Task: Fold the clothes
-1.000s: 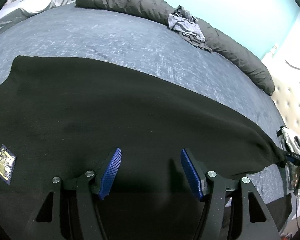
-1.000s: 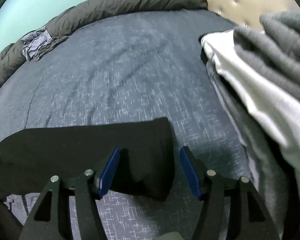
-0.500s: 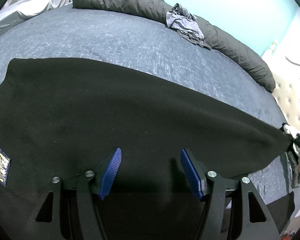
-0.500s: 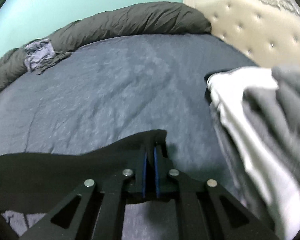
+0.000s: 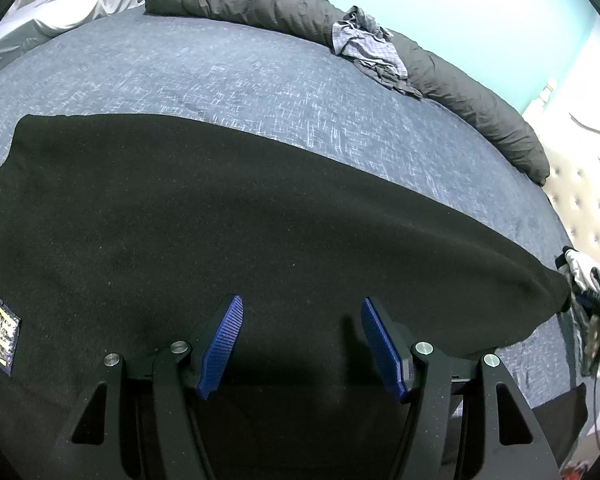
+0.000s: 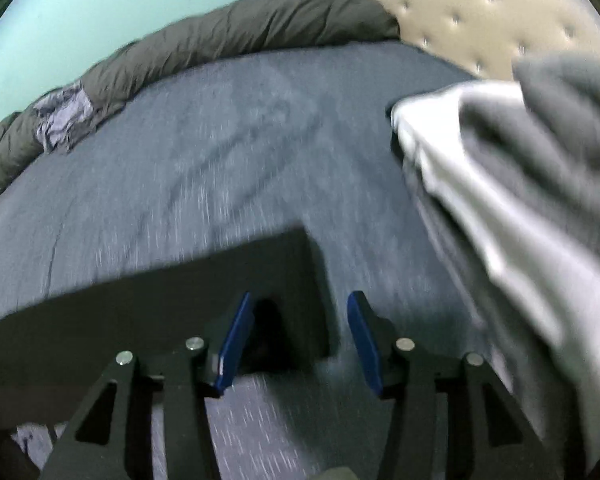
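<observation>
Black garment [image 5: 228,232] spread flat across the blue-grey bedsheet [image 5: 204,68], filling most of the left wrist view, its far edge running diagonally from upper left down to a pointed corner at far right. Small yellow-and-blue patch [image 5: 2,334] sewn on near the left edge. Left gripper [image 5: 302,344] low over the cloth, jaws wide apart, blue pads [image 5: 222,340] on either side of bare black fabric, nothing pinched between them. Impossible to tell whether the pad tips touch the cloth.

Right wrist view blurred. Right gripper [image 6: 300,336] with jaws parted too, straddling the squared corner of the same black garment [image 6: 180,304]: corner lying between the pads, closer to the left pad, the right pad over sheet just beside the cloth edge. Fabric not clamped.

Stack of folded clothes [image 6: 520,184], grey over white, on the bed to the right of that corner, near but apart from it. In the left wrist view, the same stack [image 5: 586,272] just past the garment's pointed end.

Rolled dark grey duvet [image 5: 284,12] along the far side of the bed against the teal wall, a crumpled checked garment [image 5: 366,46] lying on it. Tufted cream headboard [image 6: 484,12] behind the stack.
</observation>
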